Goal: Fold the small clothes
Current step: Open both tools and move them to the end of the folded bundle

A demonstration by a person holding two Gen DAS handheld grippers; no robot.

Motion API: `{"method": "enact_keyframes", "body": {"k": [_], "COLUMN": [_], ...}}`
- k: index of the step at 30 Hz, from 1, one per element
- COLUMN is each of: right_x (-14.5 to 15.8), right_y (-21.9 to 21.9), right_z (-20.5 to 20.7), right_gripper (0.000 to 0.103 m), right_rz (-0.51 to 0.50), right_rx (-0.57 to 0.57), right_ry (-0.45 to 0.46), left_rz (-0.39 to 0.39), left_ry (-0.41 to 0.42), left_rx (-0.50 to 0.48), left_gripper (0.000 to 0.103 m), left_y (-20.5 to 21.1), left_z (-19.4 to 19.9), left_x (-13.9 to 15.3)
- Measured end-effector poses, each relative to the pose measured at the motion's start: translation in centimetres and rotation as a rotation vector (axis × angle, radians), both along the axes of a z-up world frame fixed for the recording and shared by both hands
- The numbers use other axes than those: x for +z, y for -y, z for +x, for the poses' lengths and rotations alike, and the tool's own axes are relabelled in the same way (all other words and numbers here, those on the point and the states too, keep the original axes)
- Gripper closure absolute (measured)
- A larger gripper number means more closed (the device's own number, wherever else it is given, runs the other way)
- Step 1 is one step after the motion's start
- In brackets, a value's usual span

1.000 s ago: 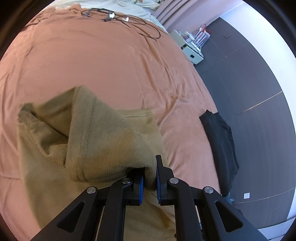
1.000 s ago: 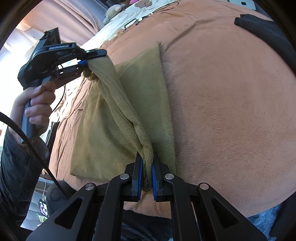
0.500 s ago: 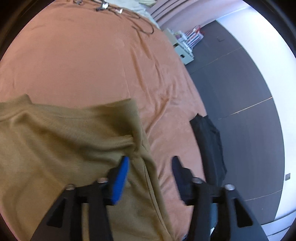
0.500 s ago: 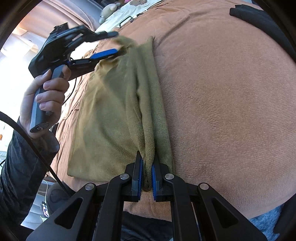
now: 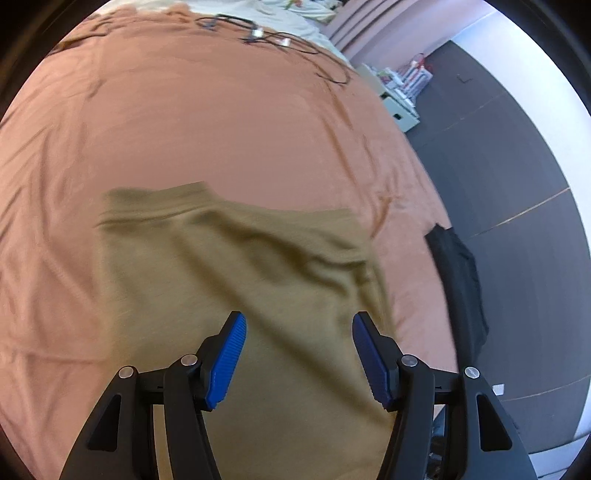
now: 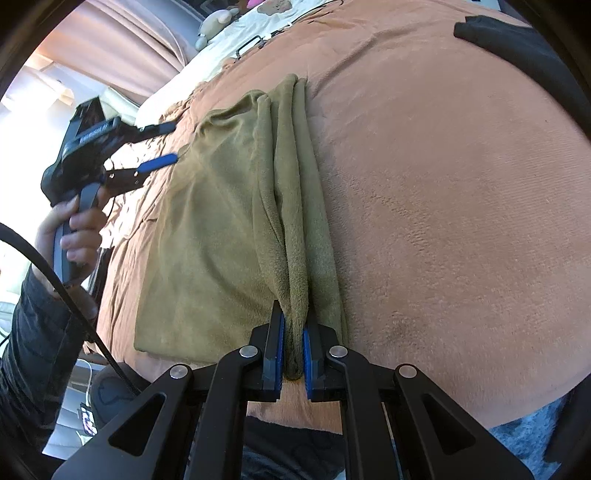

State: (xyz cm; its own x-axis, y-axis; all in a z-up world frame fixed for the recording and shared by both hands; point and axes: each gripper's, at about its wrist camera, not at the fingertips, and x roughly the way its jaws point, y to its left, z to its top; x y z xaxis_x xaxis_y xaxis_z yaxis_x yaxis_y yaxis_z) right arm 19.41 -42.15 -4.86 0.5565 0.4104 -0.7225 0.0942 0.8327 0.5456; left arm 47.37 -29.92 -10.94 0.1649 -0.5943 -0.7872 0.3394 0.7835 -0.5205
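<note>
An olive-green garment point(image 6: 221, 221) lies on the salmon bedspread point(image 6: 443, 184), its right side folded over into a long ridge. My right gripper point(image 6: 293, 332) is shut on the near end of that ridge, close to the bed's front edge. In the left wrist view the same olive-green garment point(image 5: 240, 288) lies flat beneath my left gripper point(image 5: 297, 325), which hovers above it, open, with nothing between its blue pads. The right wrist view shows the left gripper point(image 6: 162, 144) held by a hand point(image 6: 74, 236) beside the garment's far left edge.
A black garment point(image 5: 458, 280) hangs over the bed's right edge in the left wrist view; the black garment point(image 6: 517, 48) also shows at the top right of the right wrist view. Cables point(image 5: 266, 35) lie at the bed's far end. Dark floor point(image 5: 517, 184) lies beyond the edge.
My left gripper has opened and let go of the garment's far corner, then drawn back from it. The lifted fold has dropped onto the garment. My right gripper stays shut on its end.
</note>
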Motion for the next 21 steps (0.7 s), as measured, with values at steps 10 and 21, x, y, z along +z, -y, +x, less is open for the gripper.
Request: {"method": "enact_keyframes", "body": {"k": [10, 21], "right_x": [2.8, 3.2], "right_y": [0.2, 0.6], "right_z": [0.4, 5.9], "right_gripper": [0.032, 0.032], "right_rz": [-0.008, -0.101], "right_rx": [0.008, 0.015], "right_ry": [0.075, 0.044], "left_rz": [0.060, 0.077], "left_ry": [-0.038, -0.072], "left_rx": [0.074, 0.130], "left_gripper": [0.041, 0.041], "left_y": [-5.8, -8.3], "left_z": [-0.5, -0.1], "left_x": [-1.2, -2.9]}}
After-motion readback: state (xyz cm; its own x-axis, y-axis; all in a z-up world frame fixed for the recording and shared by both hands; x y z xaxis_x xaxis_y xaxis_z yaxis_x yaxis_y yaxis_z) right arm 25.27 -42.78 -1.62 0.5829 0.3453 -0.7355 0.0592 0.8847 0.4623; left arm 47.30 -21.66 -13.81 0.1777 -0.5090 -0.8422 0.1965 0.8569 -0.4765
